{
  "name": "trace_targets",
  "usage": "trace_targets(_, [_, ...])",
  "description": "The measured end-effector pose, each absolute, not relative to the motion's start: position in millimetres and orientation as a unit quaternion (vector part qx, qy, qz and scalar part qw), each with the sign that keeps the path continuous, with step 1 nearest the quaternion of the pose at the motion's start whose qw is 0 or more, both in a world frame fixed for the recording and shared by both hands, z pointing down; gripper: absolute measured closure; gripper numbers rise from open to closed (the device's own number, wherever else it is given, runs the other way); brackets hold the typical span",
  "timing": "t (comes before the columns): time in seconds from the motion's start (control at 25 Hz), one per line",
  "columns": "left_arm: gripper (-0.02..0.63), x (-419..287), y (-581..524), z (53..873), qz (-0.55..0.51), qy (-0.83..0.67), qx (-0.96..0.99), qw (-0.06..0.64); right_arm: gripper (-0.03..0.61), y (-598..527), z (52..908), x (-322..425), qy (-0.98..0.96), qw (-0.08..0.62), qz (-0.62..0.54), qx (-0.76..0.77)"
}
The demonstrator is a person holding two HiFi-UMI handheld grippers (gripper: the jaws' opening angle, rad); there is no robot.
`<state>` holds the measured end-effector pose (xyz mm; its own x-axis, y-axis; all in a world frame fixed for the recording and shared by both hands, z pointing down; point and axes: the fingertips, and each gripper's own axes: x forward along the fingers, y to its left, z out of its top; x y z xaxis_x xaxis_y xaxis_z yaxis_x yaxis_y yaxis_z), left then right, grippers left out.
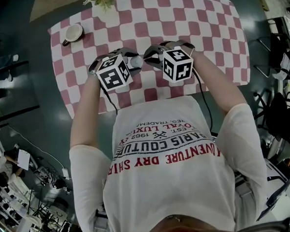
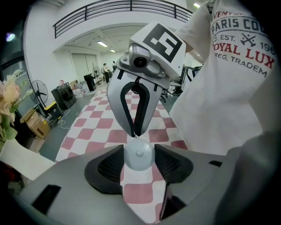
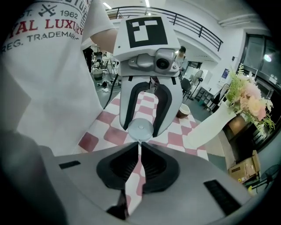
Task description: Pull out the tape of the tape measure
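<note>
Snugly, tape measure [image 2: 139, 154] between left tongs [image 2: 139, 153]

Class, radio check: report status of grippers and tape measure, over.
Left gripper clamps the tape measure. Right gripper pinched shut at its rim, apparently on the tape end. Tape not yet out. Nothing in the way.

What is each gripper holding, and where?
Left gripper clamps the round tape measure case by its sides; right gripper pinches the tape's end at the case's edge.
</note>
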<state>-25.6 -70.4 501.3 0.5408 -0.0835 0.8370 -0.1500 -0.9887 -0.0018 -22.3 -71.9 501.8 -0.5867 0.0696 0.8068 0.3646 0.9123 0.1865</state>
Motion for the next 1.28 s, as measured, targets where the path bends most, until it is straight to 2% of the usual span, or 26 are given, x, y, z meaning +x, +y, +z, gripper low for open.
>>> trace_targets(0.52, [0.379, -25, -79, 506, 0.466, -0.094, 0.878, 0.052, 0.546, -77, 510, -22, -0.882, 0.44, -0.131, -0.11])
trace_targets(1.08, [0.379, -67, -110, 502, 0.449, -0.253, 0.855, 0.066, 0.546, -134, 509, 7, -0.887, 0.454, -0.036, 0.076])
trace_targets(1.28, [0.379, -81, -113, 494, 0.415, -0.297, 0.856, 0.081, 0.546, -143, 495, 16, -0.902, 0.408, 0.014, 0.141])
